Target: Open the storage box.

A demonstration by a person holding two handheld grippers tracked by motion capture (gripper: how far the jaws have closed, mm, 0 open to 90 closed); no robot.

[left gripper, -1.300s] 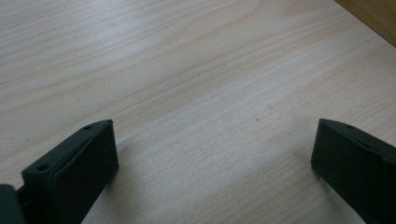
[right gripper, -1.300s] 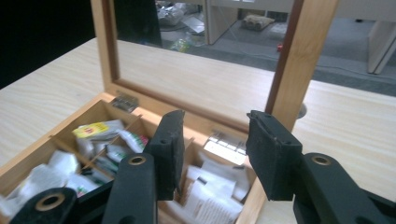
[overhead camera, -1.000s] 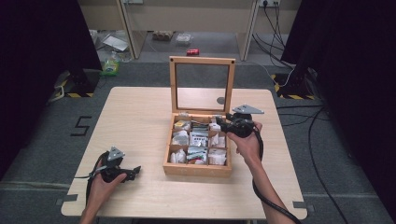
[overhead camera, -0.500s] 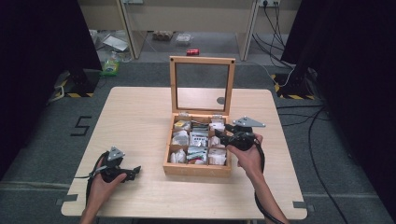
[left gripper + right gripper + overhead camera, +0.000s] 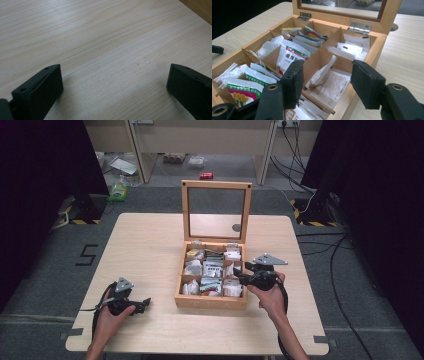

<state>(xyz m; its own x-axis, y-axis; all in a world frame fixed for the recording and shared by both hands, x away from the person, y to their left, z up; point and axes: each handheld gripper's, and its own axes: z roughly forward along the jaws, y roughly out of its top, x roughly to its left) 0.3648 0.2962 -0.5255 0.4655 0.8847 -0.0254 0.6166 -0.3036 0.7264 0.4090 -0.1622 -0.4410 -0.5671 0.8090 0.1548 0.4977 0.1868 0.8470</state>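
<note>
The sachet [image 5: 322, 72] slumped in the box's [image 5: 374, 50] middle right-hand cell looks light, limp and crinkly, best pinched at its raised top edge by the right gripper [image 5: 325, 81], jaws apart and empty, while the left gripper [image 5: 112, 87] gapes over bare table [image 5: 100, 37].

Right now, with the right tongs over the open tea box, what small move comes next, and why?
Probably ease the right tongs down into the middle compartment on the box's right side. Their jaws have just been opening, nothing sits between them yet, and the white packet leaning there lies straight ahead in the gap. The left tongs sit open on the table, away from the box.
</note>
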